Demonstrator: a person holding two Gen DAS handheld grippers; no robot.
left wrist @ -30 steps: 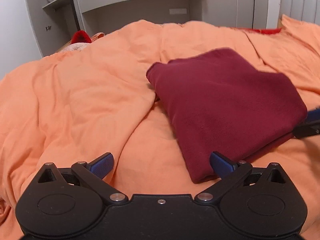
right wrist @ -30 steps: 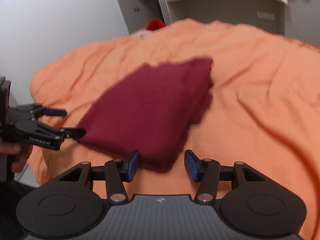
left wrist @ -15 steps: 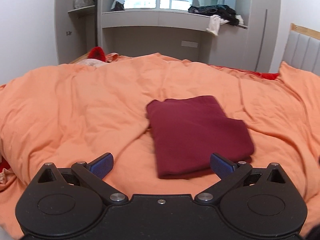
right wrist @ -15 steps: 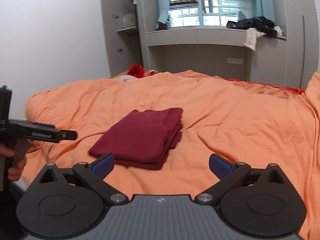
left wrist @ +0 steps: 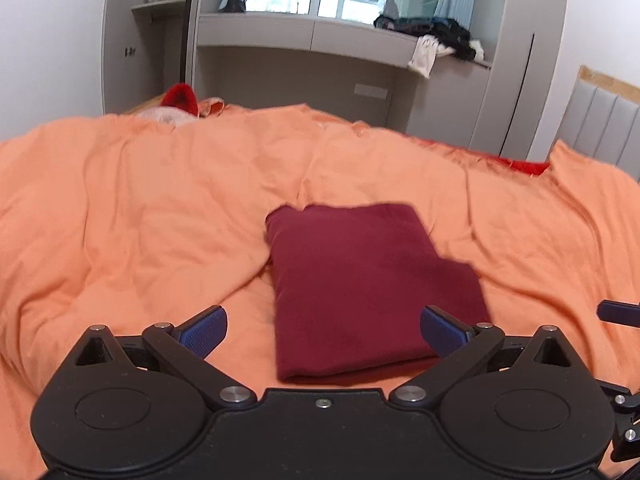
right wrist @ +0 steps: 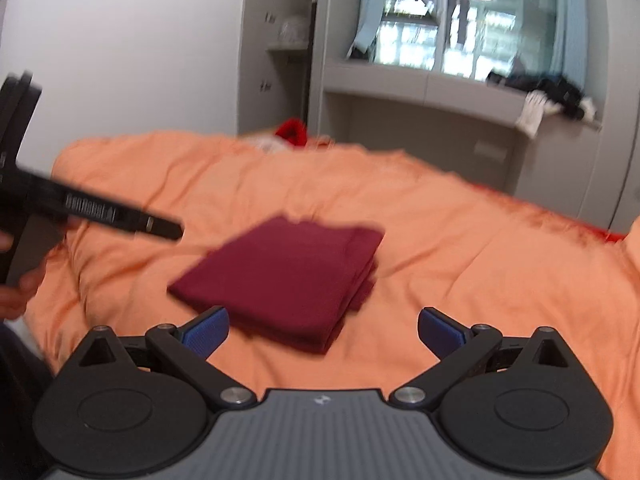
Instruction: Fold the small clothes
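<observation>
Covering the bed, orange duvet (left wrist: 160, 208) carries folded maroon garment (left wrist: 360, 280), lying flat mid-bed; left gripper (left wrist: 323, 326) and right gripper (right wrist: 322, 327) both spread wide, empty, held short of its near edge, not touching

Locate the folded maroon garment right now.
The garment lies flat mid-bed on the orange duvet, just ahead of both open grippers, touching neither; the right wrist view shows it centre-left.

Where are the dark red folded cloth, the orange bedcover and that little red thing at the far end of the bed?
Dark red folded cloth (left wrist: 368, 280): left wrist view, middle of its top layer.
Orange bedcover (left wrist: 140, 208): left wrist view, bare wrinkled part left of the cloth.
Little red thing (left wrist: 181, 98): left wrist view, its rounded top.
</observation>
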